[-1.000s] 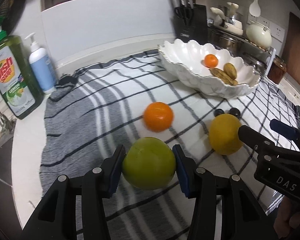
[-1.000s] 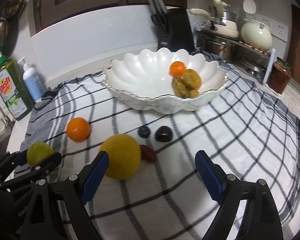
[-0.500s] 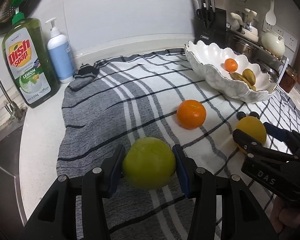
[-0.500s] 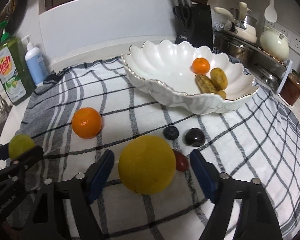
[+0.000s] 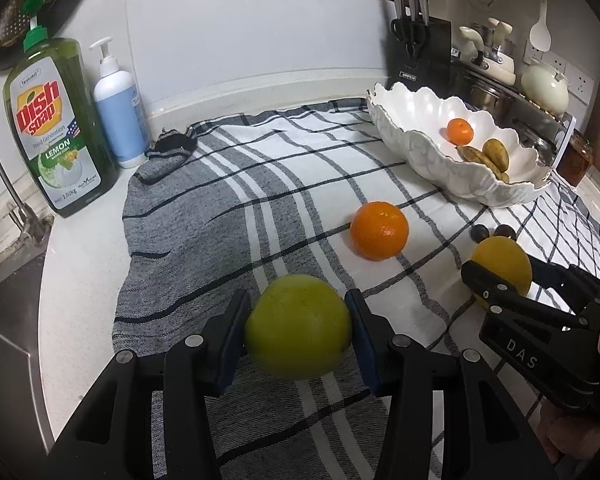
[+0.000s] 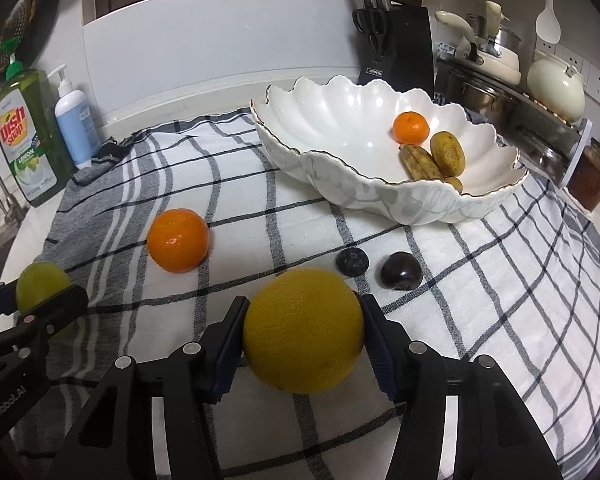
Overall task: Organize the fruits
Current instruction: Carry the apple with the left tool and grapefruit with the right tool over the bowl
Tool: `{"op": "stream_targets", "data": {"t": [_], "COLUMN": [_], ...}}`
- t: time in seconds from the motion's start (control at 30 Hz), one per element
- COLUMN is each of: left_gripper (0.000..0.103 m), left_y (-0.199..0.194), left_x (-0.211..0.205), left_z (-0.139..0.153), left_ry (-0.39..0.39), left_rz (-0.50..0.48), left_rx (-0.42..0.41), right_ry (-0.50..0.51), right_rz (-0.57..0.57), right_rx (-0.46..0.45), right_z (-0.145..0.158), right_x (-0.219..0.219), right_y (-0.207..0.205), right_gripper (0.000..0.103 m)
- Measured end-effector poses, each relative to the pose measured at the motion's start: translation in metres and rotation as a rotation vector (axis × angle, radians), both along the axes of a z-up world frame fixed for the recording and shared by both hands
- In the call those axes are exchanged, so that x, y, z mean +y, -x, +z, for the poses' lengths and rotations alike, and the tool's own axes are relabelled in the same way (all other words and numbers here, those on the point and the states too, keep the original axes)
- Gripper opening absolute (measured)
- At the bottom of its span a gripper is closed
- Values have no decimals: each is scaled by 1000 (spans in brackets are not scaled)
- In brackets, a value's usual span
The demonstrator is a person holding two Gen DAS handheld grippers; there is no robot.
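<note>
Fruits [image 6: 178,240] dot cloth [image 6: 500,300] before bowl [image 6: 340,184].

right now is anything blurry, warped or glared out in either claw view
Left wrist view: fisheye bends the backsplash and darkens the corners; the green fruit in the left claw looks slightly soft. Right wrist view: same warp, soft glare inside the white bowl, yellow fruit sharp.

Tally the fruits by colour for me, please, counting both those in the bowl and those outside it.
Green: 1
Yellow: 1
Orange: 2
Dark purple: 2
Yellow-brown, in the bowl: 3
Total: 9
</note>
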State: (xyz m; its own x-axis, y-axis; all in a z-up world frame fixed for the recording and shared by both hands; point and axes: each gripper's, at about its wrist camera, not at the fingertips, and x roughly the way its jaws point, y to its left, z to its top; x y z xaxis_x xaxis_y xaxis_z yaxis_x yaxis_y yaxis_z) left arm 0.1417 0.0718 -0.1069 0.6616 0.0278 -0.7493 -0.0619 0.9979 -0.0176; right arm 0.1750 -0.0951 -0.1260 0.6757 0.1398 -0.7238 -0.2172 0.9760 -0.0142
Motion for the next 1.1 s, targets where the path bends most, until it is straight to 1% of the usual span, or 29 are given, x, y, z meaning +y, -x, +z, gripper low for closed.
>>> {"op": "stream_targets", "data": {"t": [0.13,0.63,1.1], "left_gripper": [48,48,48], "left_y": [0,-6,-33], "left_x": [-4,-27,-55], "left_z": [5,26,52], "left_ry": [-4,-13,-12], "left_rz": [-7,-47,-108], "left_rx": [-8,-46,-97], "right_ry": [-21,-72,-93], "right_rz": [-2,-21,-69], "right_rx": [0,-49,-101], "right_z": [3,29,58], "right_x": [-5,-29,-61], "right_y": [2,6,-6], "right_gripper": [56,56,56]}}
